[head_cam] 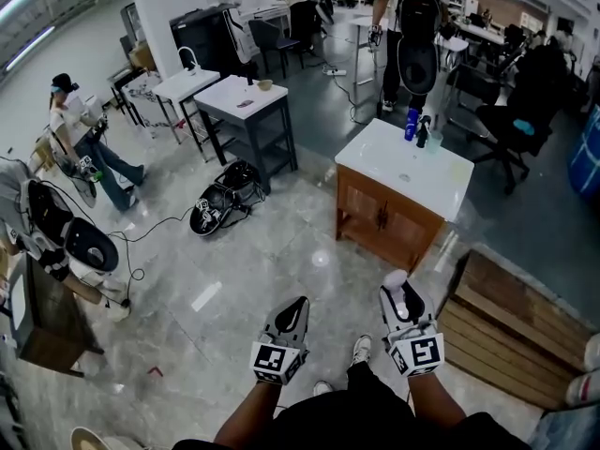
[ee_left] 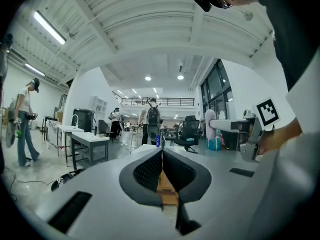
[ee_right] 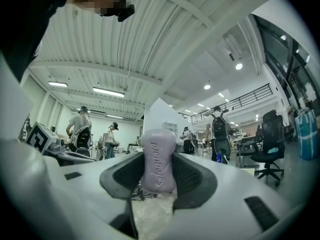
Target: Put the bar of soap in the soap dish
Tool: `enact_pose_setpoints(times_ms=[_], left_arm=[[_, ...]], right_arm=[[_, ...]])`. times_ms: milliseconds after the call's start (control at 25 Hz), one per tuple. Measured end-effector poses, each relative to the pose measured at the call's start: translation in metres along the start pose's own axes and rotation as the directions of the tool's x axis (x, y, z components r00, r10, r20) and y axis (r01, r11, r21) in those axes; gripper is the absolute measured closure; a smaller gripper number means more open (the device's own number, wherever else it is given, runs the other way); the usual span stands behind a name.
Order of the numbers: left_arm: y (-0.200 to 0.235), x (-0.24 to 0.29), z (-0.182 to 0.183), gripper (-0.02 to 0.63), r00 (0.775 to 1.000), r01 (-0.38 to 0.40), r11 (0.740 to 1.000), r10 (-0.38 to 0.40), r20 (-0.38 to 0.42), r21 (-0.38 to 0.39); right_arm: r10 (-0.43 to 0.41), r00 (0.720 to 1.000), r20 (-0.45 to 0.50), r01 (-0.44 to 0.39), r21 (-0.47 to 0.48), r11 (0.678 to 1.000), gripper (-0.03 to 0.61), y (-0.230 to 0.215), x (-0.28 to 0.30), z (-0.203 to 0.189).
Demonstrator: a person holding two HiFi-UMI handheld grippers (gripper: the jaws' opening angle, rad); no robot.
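Soap [ee_right: 158,160]: pale lilac all over, from what I can see.
Left gripper [ee_left: 161,159]: light grey shell; black pads [ee_left: 146,172] with a fine grid texture.
Right gripper [head_cam: 398,289]: the same pale grey and black on my feed.
Marker cubes [head_cam: 273,361]: black squares on white.
Cabinet [head_cam: 384,219]: warm brown wood, plain white top.
Bottle [head_cam: 411,124]: blue.
Floor [head_cam: 281,256]: glossy grey, marbled with paler veins.
Crate [head_cam: 511,331]: brown planks with dark gaps between them.
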State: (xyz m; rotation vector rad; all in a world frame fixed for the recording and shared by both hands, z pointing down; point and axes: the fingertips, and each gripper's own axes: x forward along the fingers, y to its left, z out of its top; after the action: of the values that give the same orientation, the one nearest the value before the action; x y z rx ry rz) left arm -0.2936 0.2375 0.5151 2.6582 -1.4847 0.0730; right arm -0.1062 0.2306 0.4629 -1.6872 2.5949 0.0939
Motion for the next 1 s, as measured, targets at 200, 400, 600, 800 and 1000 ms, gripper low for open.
enact_pose_setpoints(times_ms=[200, 400, 600, 800, 1000], left_arm=[[0.003, 0.038, 0.007, 0.592, 1.0, 0.007, 1.0, -0.007, -0.018, -0.002], [0.013, 0.074, 0.016, 0.592, 1.0, 0.0, 1.0, 0.0, 0.002, 0.024], [0.019, 0.113, 0.02, 0.592, 1.0, -0.006, 0.999, 0.006, -0.004, 0.033], [0.021, 0.154, 0.021, 0.592, 1.0, -0.017, 0.999, 0.017, -0.01, 0.041], [0.01, 0.194, 0.027, 0.592, 1.0, -0.013, 1.0, 0.013, -0.013, 0.018]], right_arm=[[-0.007, 1.0, 0.006, 0.007, -0.002, 1.0, 0.39, -0.033, 0.028, -0.004], [-0.012, 1.0, 0.012, 0.012, -0.003, 1.0, 0.39, -0.064, 0.063, -0.006], [-0.004, 1.0, 0.016, 0.004, 0.0, 1.0, 0.39, -0.092, 0.093, -0.008], [0.01, 1.0, 0.028, -0.01, -0.003, 1.0, 0.391, -0.121, 0.113, -0.013], [0.006, 1.0, 0.024, -0.006, 0.023, 1.0, 0.391, -0.154, 0.127, -0.017]])
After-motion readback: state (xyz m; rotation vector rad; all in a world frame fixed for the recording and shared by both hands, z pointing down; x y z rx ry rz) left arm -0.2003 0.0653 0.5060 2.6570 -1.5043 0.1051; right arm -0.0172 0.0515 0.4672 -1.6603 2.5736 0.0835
